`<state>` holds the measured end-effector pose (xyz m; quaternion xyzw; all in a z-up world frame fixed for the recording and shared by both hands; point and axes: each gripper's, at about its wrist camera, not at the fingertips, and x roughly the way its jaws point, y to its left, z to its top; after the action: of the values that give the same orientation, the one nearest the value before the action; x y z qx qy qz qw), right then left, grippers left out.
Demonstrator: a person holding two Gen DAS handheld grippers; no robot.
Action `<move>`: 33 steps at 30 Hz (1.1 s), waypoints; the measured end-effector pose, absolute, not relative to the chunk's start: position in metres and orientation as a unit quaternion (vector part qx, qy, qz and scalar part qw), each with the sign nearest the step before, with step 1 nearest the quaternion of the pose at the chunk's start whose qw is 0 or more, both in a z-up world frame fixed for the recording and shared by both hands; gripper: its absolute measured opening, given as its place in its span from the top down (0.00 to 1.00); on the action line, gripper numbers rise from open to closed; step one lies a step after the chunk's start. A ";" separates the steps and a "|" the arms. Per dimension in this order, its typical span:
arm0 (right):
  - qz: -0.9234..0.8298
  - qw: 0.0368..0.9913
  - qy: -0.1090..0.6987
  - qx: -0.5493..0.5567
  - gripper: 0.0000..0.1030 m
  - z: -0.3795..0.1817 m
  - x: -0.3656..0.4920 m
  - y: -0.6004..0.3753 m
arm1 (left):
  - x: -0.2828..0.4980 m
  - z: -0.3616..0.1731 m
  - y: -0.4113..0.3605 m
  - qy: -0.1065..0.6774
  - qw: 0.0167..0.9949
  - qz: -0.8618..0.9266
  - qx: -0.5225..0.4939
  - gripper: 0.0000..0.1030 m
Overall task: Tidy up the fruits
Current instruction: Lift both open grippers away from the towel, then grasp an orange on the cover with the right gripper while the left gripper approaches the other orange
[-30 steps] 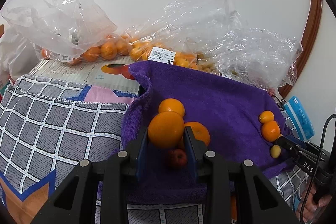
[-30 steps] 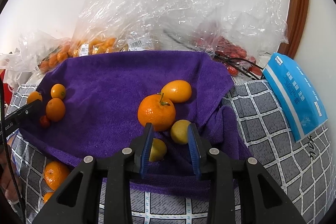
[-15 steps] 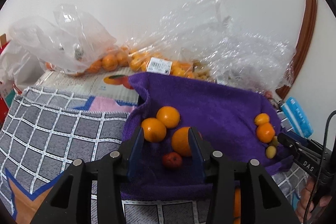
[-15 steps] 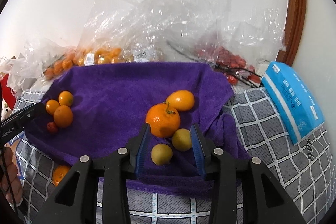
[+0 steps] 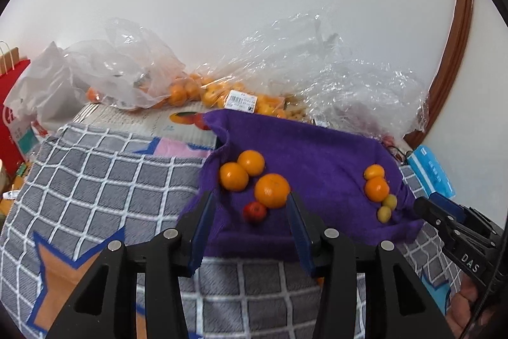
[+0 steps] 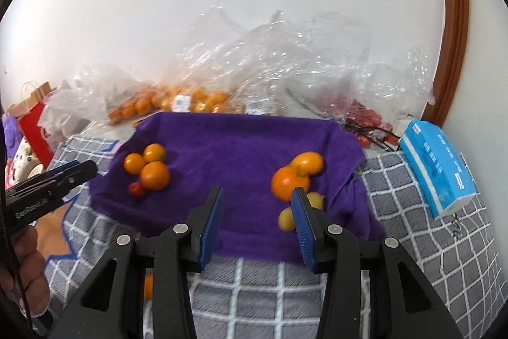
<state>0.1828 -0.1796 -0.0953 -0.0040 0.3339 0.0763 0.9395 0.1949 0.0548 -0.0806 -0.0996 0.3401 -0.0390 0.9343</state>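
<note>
Both claws are hovering with fingers spread apart, gripping nothing. The left claw is facing three round, glossy oranges and a small red fruit lying on the fuzzy purple towel. The right claw is facing a stemmed orange, an oval one and two yellow fruits on the same towel.

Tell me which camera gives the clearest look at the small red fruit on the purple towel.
The left wrist view: the small red fruit lies close, between that gripper's fingers, beside the large orange. The right wrist view shows it farther off and smaller, at the purple towel's left side.
</note>
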 end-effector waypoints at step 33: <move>0.116 0.909 0.400 0.011 0.57 -0.143 0.122 -0.124 | 0.121 -0.113 0.106 0.411 0.907 -0.015 -0.087 0.54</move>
<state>0.1216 -0.1242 -0.1430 0.0107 0.3998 0.1157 0.9092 0.1215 0.1060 -0.1127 -0.0874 0.4108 -0.0149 0.9074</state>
